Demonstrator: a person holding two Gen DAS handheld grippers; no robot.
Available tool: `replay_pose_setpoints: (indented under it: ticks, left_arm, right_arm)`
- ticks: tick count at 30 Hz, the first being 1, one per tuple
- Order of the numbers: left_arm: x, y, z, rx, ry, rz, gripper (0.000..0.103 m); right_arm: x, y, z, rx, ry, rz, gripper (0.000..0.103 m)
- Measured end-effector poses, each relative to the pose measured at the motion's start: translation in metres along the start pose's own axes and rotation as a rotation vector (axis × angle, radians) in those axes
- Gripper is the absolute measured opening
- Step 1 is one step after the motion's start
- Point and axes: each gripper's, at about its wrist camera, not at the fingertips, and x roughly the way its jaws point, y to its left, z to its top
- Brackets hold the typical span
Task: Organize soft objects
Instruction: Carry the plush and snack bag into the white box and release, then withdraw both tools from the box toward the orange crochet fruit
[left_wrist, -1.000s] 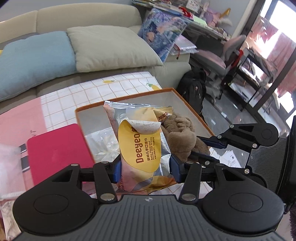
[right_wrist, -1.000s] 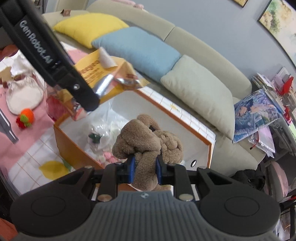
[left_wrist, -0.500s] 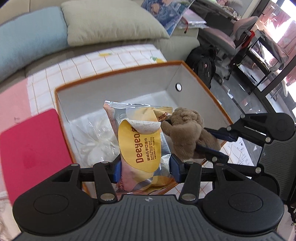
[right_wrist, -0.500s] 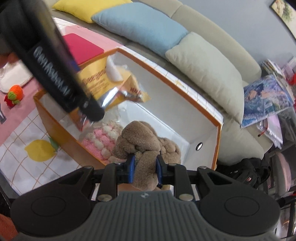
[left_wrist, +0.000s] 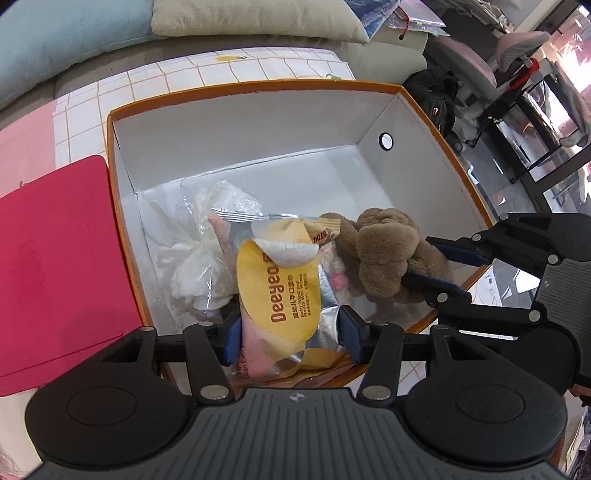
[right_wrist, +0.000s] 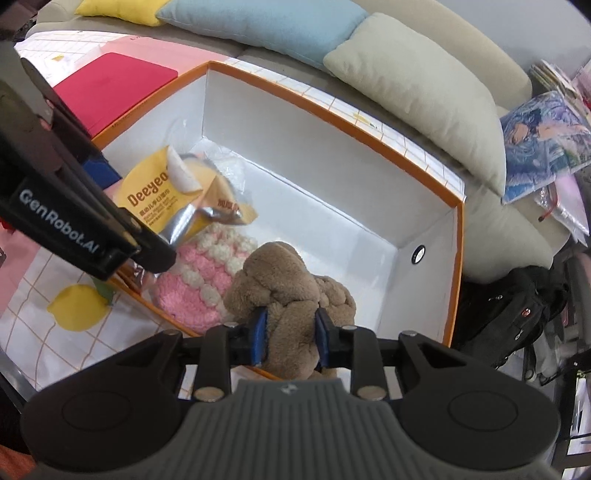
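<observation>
Both grippers loaded, held over the open box.

Orange-rimmed box (left_wrist: 255, 86) with white inside sits on the checked cloth (left_wrist: 184, 74); a clear bag (left_wrist: 199, 258) and pink knit piece (right_wrist: 195, 284) lie in it. Right gripper (right_wrist: 289, 339) is clamped on the brown plush toy (right_wrist: 284, 288); left gripper (left_wrist: 289, 334) is clamped on the yellow wipes pack (left_wrist: 280, 284), both at the box's near side.

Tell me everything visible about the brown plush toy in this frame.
The brown plush toy is tan, fuzzy fabric, bunched into rounded lumps so that no face shows and its limbs cannot be told apart. The right gripper is shut on its lower part, blue pads pressing in from both sides. It hangs over the near right part of the orange-rimmed box, beside a pink and white knitted piece. Whether it touches the box floor cannot be told.
</observation>
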Motion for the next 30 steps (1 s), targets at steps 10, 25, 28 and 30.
replay_pose_setpoints:
  ticks: [10, 25, 28, 30]
  left_arm:
    - [-0.026, -0.001, 0.003, -0.003, -0.070, -0.015, 0.081]
    - [-0.120, 0.005, -0.032, 0.029, -0.347, 0.042, 0.081]
    - [-0.138, 0.014, -0.046, 0.057, -0.397, 0.056, 0.081]
    - [-0.147, 0.023, -0.056, 0.067, -0.418, 0.058, 0.081]
  right_arm:
    - [-0.013, 0.003, 0.008, -0.001, -0.008, -0.035, 0.052]
    - [-0.098, 0.022, 0.010, 0.352, -0.263, -0.112, 0.065]
    - [-0.103, 0.039, 0.009, 0.458, -0.296, -0.088, 0.066]
    - [-0.103, 0.053, 0.008, 0.512, -0.314, -0.070, 0.067]
